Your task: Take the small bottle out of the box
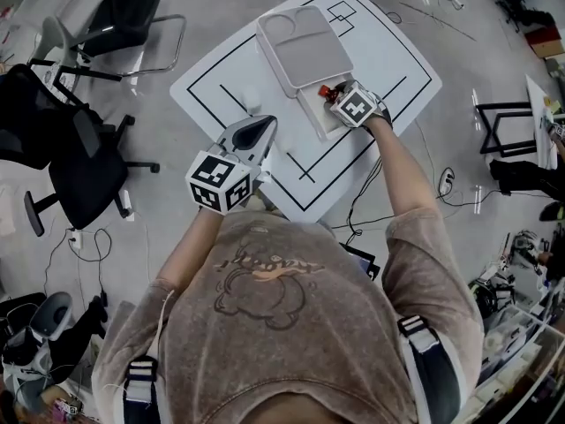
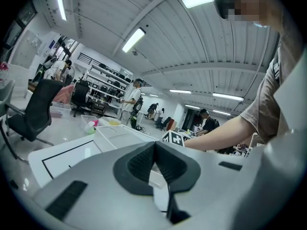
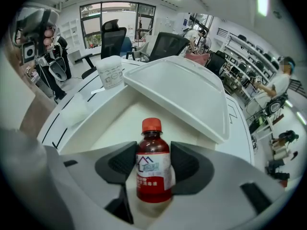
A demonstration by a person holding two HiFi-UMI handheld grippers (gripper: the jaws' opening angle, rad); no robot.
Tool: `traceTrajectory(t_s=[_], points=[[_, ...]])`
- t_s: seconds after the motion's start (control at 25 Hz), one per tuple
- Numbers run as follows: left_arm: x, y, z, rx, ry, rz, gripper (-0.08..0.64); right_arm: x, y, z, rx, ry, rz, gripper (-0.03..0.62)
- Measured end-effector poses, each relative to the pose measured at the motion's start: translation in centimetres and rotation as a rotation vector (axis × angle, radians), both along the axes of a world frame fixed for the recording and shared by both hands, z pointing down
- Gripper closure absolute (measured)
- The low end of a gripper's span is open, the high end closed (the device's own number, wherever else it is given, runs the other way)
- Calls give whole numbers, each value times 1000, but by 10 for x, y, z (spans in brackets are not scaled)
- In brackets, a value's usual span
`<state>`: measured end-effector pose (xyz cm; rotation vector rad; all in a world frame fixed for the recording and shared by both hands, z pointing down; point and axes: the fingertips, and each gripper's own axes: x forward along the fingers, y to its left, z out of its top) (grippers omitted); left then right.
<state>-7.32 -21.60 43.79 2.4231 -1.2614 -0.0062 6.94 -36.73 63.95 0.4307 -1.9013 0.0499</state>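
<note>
A small bottle (image 3: 153, 169) of dark red liquid with a red cap and a white label stands upright inside the open white box (image 3: 120, 119). My right gripper (image 3: 153, 163) reaches into the box, and both its pads lie against the bottle's sides. From the head view, the bottle's red cap (image 1: 325, 90) shows just ahead of the right gripper (image 1: 334, 97), at the box's lower tray (image 1: 311, 117). The hinged lid (image 1: 305, 47) lies open behind it. My left gripper (image 1: 261, 127) hovers over the table's near left part, its jaws together and holding nothing (image 2: 154, 150).
The box sits on a white table (image 1: 388, 69) marked with black lines. A white cup (image 1: 250, 98) stands left of the box. Black office chairs (image 1: 79, 166) stand on the floor at the left. Cables (image 1: 446, 184) trail on the floor right of the table.
</note>
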Motion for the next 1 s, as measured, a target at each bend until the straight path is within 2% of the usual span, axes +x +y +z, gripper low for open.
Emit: traceTrajectory(t_s=[0.32,0.44,0.76,1.0], points=[[6,4,1,1,5,20,552,16,6,-11,32,6,5,368],[10,5,1,3,7,36,552,16,5,-27,73,-8,-5,368],[26,5,-1,4,15,96,552,12,2,-76,198,-89,14,370],[42,6,-4,13,25,149,552,18,4,-117,285,-195,91,370]])
